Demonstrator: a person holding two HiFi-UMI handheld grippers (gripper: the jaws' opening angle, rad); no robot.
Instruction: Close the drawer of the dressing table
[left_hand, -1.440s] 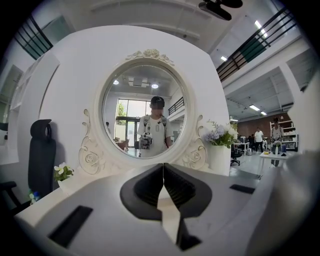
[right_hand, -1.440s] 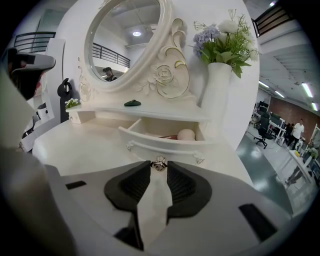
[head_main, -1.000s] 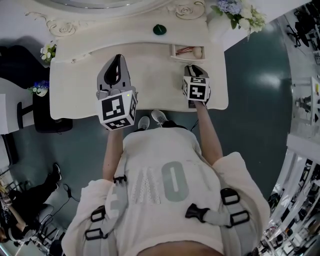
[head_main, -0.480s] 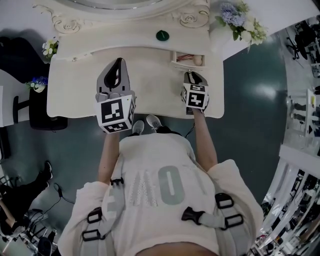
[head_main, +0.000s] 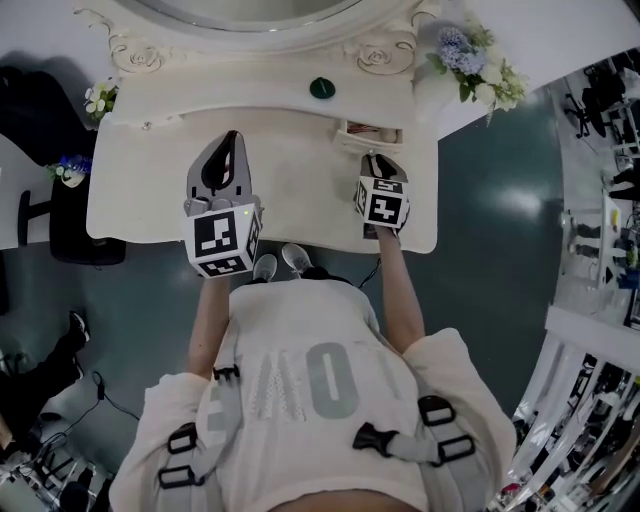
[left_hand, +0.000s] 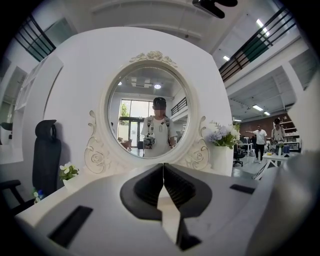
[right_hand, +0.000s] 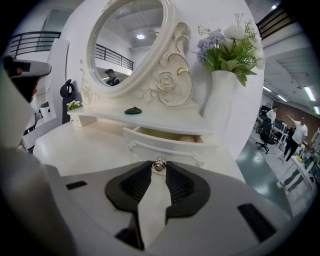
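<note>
My right gripper (right_hand: 159, 167) sits on the knob (right_hand: 159, 163) of the drawer (right_hand: 170, 145), which stands out from under the shelf (right_hand: 150, 120) at the surface's (head_main: 300, 170) back right. My left gripper (head_main: 228, 150) hovers over its left half. The vase (right_hand: 220, 100) stands right of the mirror (right_hand: 127, 45).

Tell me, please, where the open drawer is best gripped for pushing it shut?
Probably the small metal knob at the middle of the drawer front, approached straight from the front. It juts out towards you, and the right gripper pinches it there now.

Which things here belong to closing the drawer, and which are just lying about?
Job: drawer, knob, right tongs shut on the knob, dressing table.
Lying about: small green object, flower vase, small flowers, mirror, left tongs, shut and empty.
</note>
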